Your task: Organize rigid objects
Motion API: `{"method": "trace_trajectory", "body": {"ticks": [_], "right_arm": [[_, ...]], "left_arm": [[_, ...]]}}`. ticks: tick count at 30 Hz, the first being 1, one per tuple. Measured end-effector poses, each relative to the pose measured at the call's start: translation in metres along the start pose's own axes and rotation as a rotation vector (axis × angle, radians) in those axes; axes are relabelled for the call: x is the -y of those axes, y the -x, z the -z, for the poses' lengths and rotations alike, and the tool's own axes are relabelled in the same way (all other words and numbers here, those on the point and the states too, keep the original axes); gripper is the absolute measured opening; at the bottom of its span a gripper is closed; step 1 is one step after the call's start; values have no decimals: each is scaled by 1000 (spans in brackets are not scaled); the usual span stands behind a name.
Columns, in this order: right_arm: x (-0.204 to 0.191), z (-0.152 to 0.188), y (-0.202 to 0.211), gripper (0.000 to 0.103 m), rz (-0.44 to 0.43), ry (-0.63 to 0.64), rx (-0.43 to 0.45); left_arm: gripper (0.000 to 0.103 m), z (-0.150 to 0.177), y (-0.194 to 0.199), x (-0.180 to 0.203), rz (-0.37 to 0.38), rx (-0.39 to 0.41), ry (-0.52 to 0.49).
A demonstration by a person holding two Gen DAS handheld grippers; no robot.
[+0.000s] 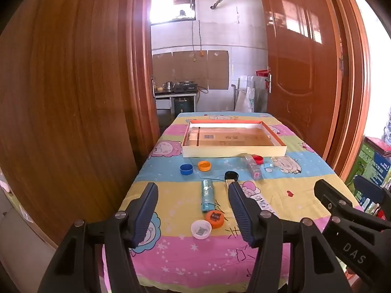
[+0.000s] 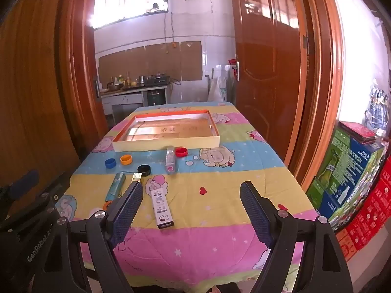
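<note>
Presently shown from both wrist views: cloth-covered table (image 2: 220, 190) with small rigid items scattered ahead of a shallow rectangular cardboard tray with orange inner walls (image 1: 234, 151), empty and set at the far end, presumably as the collecting place. Left gripper (image 1: 193, 210) and right gripper (image 2: 191, 210) hovering above the near edge, tilted downward, fingers spread wide, nothing between them; probably poised before a first pick. Counted on the cloth: six round plastic caps, namely blue (image 1: 186, 169), orange (image 1: 204, 165), black (image 1: 231, 175), red (image 1: 257, 159), a white cap (image 1: 201, 229) touching a second orange cap (image 1: 214, 219); four slim boxes, namely a teal foil box (image 1: 207, 195), a clear box with pink end (image 1: 253, 167), a white cartoon-printed box (image 2: 161, 207), and a small gold-ended box (image 2: 136, 177), partly hidden.
</note>
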State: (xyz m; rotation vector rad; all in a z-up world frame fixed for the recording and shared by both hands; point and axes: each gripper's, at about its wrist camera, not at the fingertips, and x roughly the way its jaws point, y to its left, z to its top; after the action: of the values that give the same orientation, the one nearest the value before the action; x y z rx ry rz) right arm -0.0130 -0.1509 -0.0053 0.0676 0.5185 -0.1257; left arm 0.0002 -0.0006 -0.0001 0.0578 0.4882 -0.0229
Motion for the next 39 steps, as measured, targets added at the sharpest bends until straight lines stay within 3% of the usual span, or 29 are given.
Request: {"method": "trace_trajectory", "body": {"ticks": [3,39], "right_arm": [[0,0,0,83,-2,-1,11],[1,3,0,83,-17,2,5]], "left_arm": [[59,0,0,-2,17,-3,37],[59,1,2,2,11,-2,28]]}}
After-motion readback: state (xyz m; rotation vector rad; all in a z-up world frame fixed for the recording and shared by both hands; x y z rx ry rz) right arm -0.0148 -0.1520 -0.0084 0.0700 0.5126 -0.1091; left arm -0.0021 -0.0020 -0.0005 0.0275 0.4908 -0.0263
